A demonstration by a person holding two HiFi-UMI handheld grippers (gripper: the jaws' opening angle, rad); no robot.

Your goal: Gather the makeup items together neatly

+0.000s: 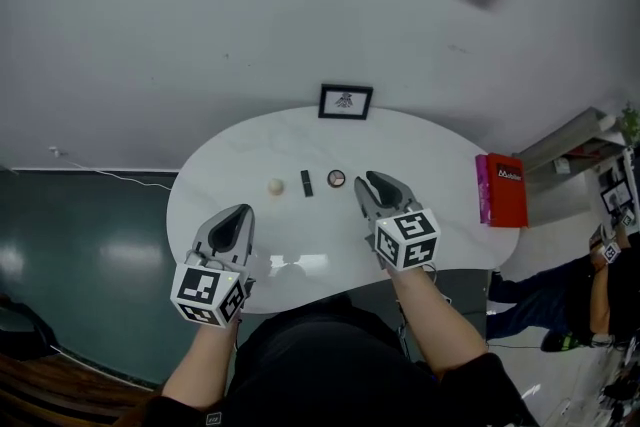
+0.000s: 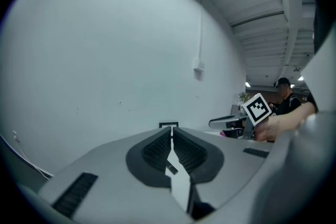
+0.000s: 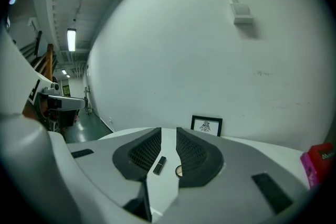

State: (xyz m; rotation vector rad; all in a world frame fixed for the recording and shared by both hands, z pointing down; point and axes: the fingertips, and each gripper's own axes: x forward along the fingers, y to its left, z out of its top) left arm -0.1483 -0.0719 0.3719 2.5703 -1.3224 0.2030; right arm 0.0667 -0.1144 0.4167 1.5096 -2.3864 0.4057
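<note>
White tabletop (image 1: pixel 440 150) in head view carries a beige ball (image 1: pixel 275 186), black tube (image 1: pixel 306 183) and round compact (image 1: pixel 336 178) in a row. The right gripper view shows only tube and compact, through its gap. Both are empty: left tool (image 1: pixel 237 218) pressed together, right tool (image 1: pixel 377 187) partly spread, clear of the items.

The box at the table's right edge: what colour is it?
The box is red with a pink side, clearest in the head view.
</note>
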